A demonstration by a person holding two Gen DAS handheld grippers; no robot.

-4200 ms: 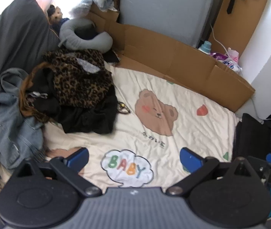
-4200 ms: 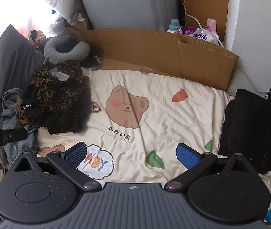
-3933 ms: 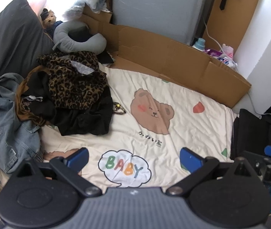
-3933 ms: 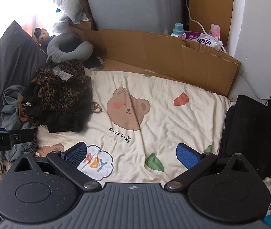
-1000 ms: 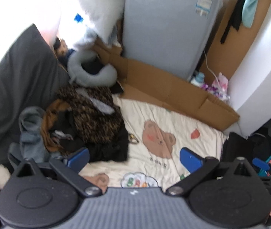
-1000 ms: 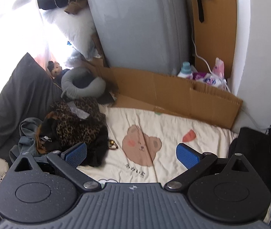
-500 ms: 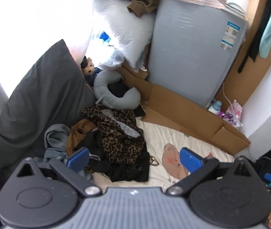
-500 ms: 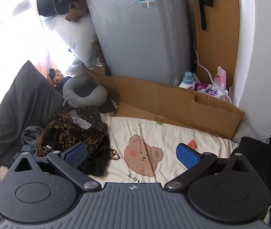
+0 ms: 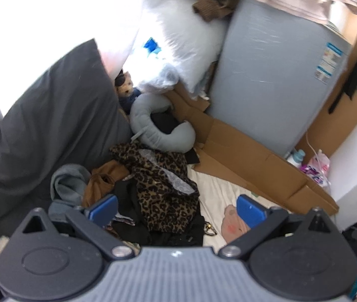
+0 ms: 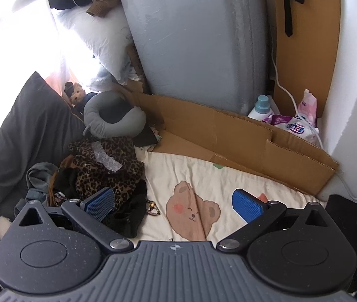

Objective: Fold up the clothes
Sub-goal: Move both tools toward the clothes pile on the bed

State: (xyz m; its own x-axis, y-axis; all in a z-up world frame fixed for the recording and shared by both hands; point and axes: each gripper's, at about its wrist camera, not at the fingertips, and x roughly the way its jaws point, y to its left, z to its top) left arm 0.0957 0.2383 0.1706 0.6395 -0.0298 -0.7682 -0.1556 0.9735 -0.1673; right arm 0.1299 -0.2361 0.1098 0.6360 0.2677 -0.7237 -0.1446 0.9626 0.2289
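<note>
We see the left gripper (image 9: 175, 209) at the bottom of the left wrist view, its two blue pads spread wide apart and holding nothing. The right gripper (image 10: 173, 205), at the bottom of the right wrist view, likewise has its pads well separated and empty. The pile of clothes (image 9: 158, 188) lies at lower centre-left of the left view, topped by a leopard-print garment (image 10: 108, 166) over black fabric, with a brown piece and a grey-blue denim piece (image 9: 65, 188) at its left edge. The pile rests at the left end of a cream bear-print blanket (image 10: 203, 183), which fills the lower centre of the right view. We note a grey neck pillow (image 10: 113, 118) just above the pile, a dark grey cushion (image 9: 52, 130) at left, flattened cardboard (image 10: 228, 133) along the blanket's far edge, and a grey appliance (image 10: 191, 40) at upper centre.
</note>
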